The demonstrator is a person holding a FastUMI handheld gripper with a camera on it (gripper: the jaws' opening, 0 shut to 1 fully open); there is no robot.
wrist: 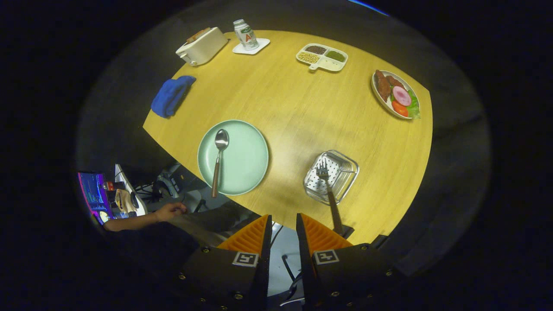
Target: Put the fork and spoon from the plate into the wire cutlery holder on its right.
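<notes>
Half done by the look of it: fork in the holder, spoon on the plate.
Fork [328,190] lies in the wire cutlery holder [345,166], tines in, handle sticking out over the near rim. Spoon [218,160] lies alone on the green plate [246,160], left of the holder. Gripper [283,229] hovers high over the near table edge, fingers a narrow gap apart, holding nothing. Left to do: spoon into the holder.

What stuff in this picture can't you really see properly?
- Fork in the wire holder: its handle end passes behind the claw, gripper view.
- Label on the bottle: too small.
- Fillings of the divided dish: too small to name.
- Toaster slot contents: too small.
- Claw fingers are apart, holding nothing.
</notes>
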